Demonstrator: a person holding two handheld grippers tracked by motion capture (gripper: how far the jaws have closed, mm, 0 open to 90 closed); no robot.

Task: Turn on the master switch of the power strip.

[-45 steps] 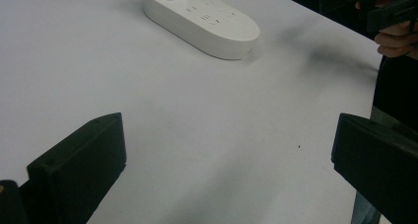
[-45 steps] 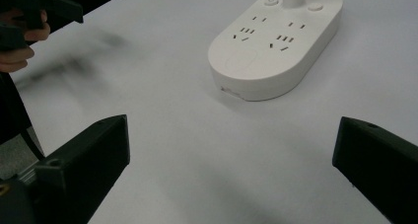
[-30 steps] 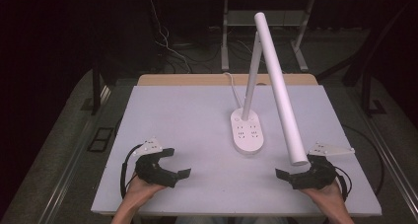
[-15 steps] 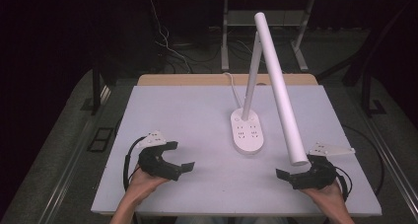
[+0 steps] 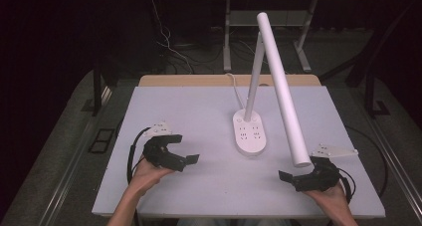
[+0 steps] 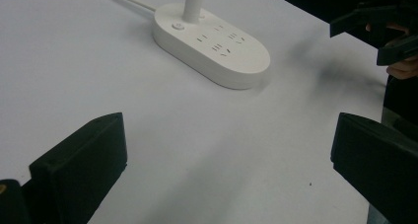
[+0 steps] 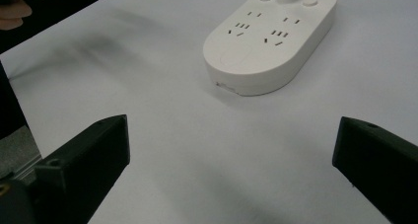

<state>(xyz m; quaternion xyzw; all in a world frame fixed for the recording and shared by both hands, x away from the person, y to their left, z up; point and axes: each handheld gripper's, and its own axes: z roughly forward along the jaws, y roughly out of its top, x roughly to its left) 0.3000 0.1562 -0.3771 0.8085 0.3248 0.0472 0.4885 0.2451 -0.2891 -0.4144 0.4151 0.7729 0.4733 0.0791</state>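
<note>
A white desk lamp stands mid-table. Its oval base, which carries power sockets, also appears in the left gripper view and the right gripper view. The long tube head slants down towards the right. My left gripper is open at the front left, apart from the base, with only bare table between its jaws. My right gripper is open at the front right, just under the tube's lower end, with nothing between its jaws.
The lamp's white cable runs off the table's far edge. The white tabletop is bare around the base. Desk legs and cables lie on the dark floor behind. The other gripper shows at the top right of the left gripper view.
My left gripper has moved forward, away from the person and a little towards the lamp base. The right gripper has stayed put.
</note>
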